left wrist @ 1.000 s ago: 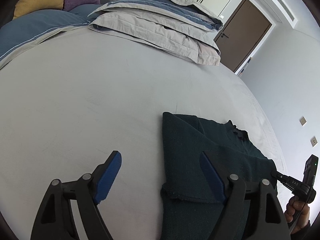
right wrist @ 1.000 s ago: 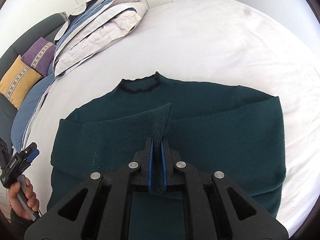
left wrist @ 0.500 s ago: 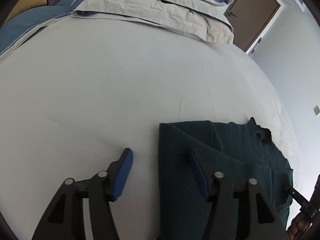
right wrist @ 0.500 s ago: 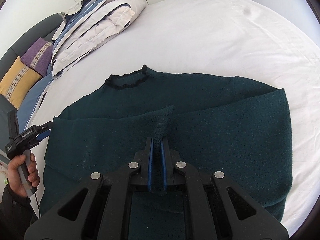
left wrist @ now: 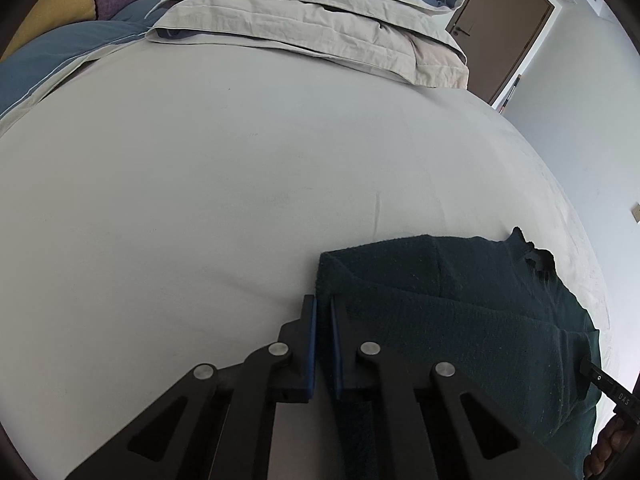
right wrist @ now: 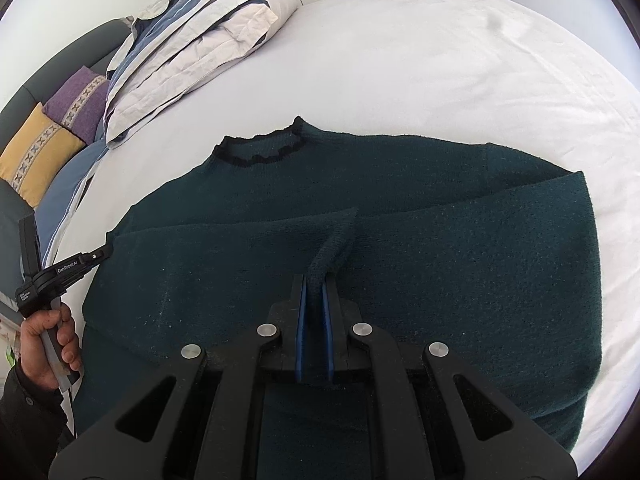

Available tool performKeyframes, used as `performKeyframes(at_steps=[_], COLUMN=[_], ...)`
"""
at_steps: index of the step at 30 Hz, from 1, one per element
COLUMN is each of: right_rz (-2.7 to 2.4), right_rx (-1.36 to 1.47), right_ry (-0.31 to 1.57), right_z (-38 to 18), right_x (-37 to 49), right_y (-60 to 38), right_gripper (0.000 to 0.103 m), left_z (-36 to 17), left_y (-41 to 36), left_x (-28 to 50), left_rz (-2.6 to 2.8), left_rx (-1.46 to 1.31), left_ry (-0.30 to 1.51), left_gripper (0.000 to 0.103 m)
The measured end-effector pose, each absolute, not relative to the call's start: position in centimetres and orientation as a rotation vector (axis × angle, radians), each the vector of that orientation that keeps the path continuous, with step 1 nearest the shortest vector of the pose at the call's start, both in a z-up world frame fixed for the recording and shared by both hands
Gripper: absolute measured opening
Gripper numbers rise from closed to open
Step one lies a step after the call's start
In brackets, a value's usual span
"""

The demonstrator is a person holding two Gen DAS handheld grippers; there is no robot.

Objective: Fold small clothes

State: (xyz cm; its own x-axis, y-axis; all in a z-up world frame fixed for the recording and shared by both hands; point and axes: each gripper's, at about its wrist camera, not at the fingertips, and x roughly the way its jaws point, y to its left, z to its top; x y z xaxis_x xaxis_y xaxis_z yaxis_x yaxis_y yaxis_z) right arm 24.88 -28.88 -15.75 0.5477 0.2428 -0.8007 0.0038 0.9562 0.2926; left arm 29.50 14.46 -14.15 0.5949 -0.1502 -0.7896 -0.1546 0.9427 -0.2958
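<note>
A dark green knit sweater (right wrist: 440, 248) lies flat on the white bed, collar away from me, both sleeves folded across the body. My right gripper (right wrist: 314, 280) is shut on the cuff of the folded left sleeve, pinched up at the sweater's middle. My left gripper (left wrist: 323, 308) is shut on the sweater's folded left edge (left wrist: 460, 312); it also shows in the right wrist view (right wrist: 105, 251) at that edge, held by a hand.
The white bed sheet (left wrist: 200, 208) spreads wide around the sweater. Folded grey and blue bedding (right wrist: 188, 48) is stacked at the head of the bed, with yellow and purple cushions (right wrist: 48, 132) beside it. A brown door (left wrist: 504, 28) stands beyond.
My left gripper moved in to the sweater's left edge and closed on it; it was open before. My right gripper stayed shut on the sleeve cuff and drew slightly lower.
</note>
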Motion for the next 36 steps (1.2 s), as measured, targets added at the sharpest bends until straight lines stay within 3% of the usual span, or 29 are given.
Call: performKeyframes(at_steps=[11, 13, 15, 17, 19, 20, 21, 22, 24, 25, 30, 36], right_rz=[0.123, 0.142, 0.147, 0.152, 0.155, 0.143, 0.125, 0.108, 0.087, 0.084, 0.074, 0.096], right_rx=[0.393, 0.42, 0.447, 0.444, 0.394, 0.355, 0.313, 0.284, 0.288, 0.294, 0.26, 0.384], right_ry=[1.022, 1.016, 0.991, 0.982, 1.005, 1.017, 1.021, 1.027, 1.033, 1.034, 1.008, 1.007], right_z=[-17.4, -17.1, -16.7, -16.4, -16.6, -16.7, -16.7, -16.6, -16.3, -16.1, -15.2, -18.0], right_x=[25.2, 24.7, 23.8, 23.2, 22.9, 22.7, 22.6, 22.5, 22.2, 22.1, 20.9, 21.7], right_y=[-30.9, -31.0, -31.0, -30.7, -29.8, -29.4, -29.0, -28.8, -29.1, -29.3, -29.5, -31.4], right_gripper=[0.01, 0.021, 0.048, 0.049, 0.049, 0.046, 0.038, 0.03, 0.015, 0.008, 0.007, 0.006], left_z=[-12.5, -11.2, -10.7, -11.1, -12.1, -12.9, -13.5, -13.8, -13.8, -13.8, -13.8, -14.4], left_y=[14.3, 14.2, 13.7, 12.7, 12.1, 12.0, 11.9, 11.8, 11.3, 11.1, 11.4, 11.7], left_x=[28.2, 26.3, 24.6, 23.5, 23.1, 23.2, 23.3, 23.3, 23.2, 23.1, 22.8, 22.9], left_rz=[0.015, -0.007, -0.022, -0.033, -0.033, -0.036, -0.043, -0.043, -0.026, -0.032, -0.02, -0.015], left_rx=[-0.347, -0.353, -0.347, -0.298, -0.275, -0.275, -0.281, -0.275, -0.223, -0.212, -0.171, -0.159], left_ry=[0.93, 0.9, 0.9, 0.921, 0.949, 0.967, 0.979, 0.977, 0.964, 0.965, 0.96, 0.961], left_gripper=[0.012, 0.026, 0.056, 0.059, 0.059, 0.052, 0.041, 0.038, 0.019, 0.014, 0.01, 0.01])
